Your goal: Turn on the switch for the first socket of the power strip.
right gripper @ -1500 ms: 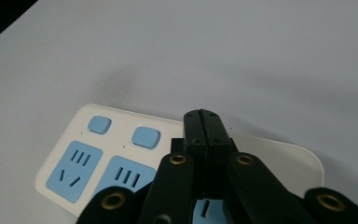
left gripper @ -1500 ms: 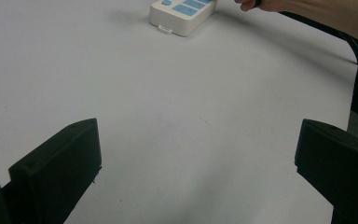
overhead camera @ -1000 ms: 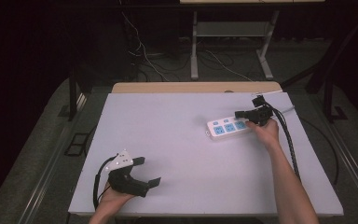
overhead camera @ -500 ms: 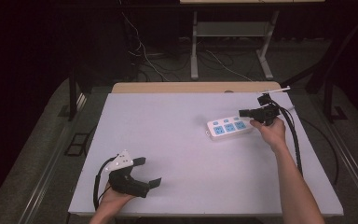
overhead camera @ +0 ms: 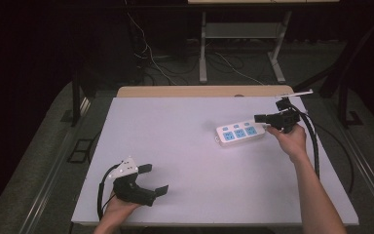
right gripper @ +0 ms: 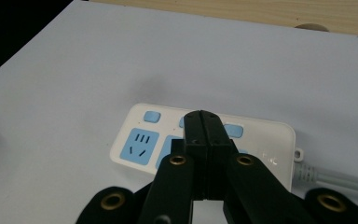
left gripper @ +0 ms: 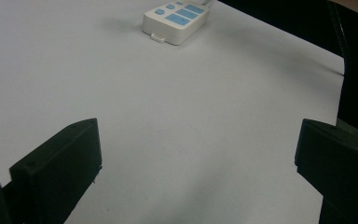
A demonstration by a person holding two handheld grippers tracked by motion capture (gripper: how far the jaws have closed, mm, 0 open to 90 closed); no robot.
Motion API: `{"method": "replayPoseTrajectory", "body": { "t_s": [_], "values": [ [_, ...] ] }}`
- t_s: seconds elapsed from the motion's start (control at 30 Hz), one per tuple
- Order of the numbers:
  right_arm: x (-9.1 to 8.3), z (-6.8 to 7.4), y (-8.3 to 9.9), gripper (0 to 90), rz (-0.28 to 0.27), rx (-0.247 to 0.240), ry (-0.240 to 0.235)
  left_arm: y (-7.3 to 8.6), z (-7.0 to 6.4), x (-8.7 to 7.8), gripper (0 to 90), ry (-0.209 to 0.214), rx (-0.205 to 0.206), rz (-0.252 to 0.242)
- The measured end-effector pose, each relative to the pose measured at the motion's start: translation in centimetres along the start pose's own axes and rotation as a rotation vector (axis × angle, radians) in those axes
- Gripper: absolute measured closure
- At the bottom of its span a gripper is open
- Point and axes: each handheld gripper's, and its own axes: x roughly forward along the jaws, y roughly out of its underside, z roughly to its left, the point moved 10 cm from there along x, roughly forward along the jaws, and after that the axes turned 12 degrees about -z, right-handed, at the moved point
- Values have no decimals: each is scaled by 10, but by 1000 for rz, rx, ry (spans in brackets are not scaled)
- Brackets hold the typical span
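A white power strip [overhead camera: 240,132] with blue sockets and blue switches lies on the white table [overhead camera: 185,146], right of the middle. My right gripper [overhead camera: 259,118] is shut with nothing between its jaws and hovers over the strip's right end. In the right gripper view its closed tips [right gripper: 202,116] cover the strip's [right gripper: 140,140] middle switch; whether they touch it I cannot tell. My left gripper [overhead camera: 156,178] rests near the front left edge, open and empty. In the left gripper view its jaws stand wide apart [left gripper: 198,130], with the strip [left gripper: 177,18] far ahead.
The strip's grey cord [right gripper: 335,179] runs off to the right. A bare wooden strip [overhead camera: 199,91] lines the table's far edge. Black cables [overhead camera: 314,141] trail from the right gripper along the right edge. Beyond the table are a dark floor, loose wires and a metal stand [overhead camera: 238,29].
My right hand and gripper have drifted a little to the right over the power strip. The strip and my left gripper have stayed where they were.
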Motion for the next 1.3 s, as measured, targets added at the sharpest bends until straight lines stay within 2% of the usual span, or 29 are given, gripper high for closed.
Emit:
{"method": "replayPoseTrajectory", "body": {
  "t_s": [0.1, 0.17, 0.23, 0.27, 0.3, 0.37, 0.4, 0.47, 0.5, 0.53, 0.63, 0.67, 0.7, 0.73, 0.83, 0.87, 0.93, 1.03, 1.3],
  "values": [
    [-8, 5, -1, 876, -6, 3, 4, 0, 0, 0, 0, 0, -1, 0],
    [-14, 10, -1, 800, -20, 17, 7, 0, 0, 0, 0, 0, -2, 0],
    [-15, 11, -1, 775, -23, 21, 7, 0, 0, 0, 0, 0, -3, -2],
    [-18, 13, 0, 722, -29, 30, 9, 0, 0, 0, 0, 0, -4, -2],
    [-18, 13, 0, 722, -29, 30, 9, 0, 0, 0, 0, 0, -4, -2],
    [-21, 18, 2, 636, -47, 48, -4, 0, 0, 0, 0, 0, -6, -2],
    [-21, 18, 2, 636, -47, 48, -4, 0, 1, 1, 0, 0, -7, -3],
    [-24, 22, 7, 540, -46, 43, -8, 0, 1, 0, 0, -1, -8, -3],
    [-24, 22, 7, 540, -46, 43, -8, 0, 1, 0, 0, -1, -8, -3],
    [-26, 25, 9, 458, -51, 48, -13, 0, 1, 1, 0, 0, -7, -3],
    [-29, 30, 13, 316, -53, 57, -20, 0, 1, 1, 0, 0, -8, -2],
    [-29, 30, 13, 316, -53, 57, -20, 0, 1, 1, 0, 0, -8, -2],
    [-31, 35, 16, 169, -51, 63, -25, 0, 1, 1, 0, 0, -7, -1],
    [-33, 38, 18, 105, -44, 63, -37, 0, 1, 1, 0, 0, -8, -1],
    [-35, 44, 22, 89, -40, 59, -38, 0, 1, 1, 0, -1, -9, -1],
    [-37, 47, 25, 0, -30, 54, -39, 0, 1, 1, 0, -1, -10, 0],
    [-40, 53, 29, 1, -25, 33, -52, 0, 1, 1, 0, -1, -10, -1],
    [-45, 63, 36, 1, -29, 32, -84, 0, 1, 2, 0, -1, -12, -1],
    [-54, 77, 54, 1, -24, 6, -124, 0, 1, 2, 0, 0, -12, -1]
  ]
}}
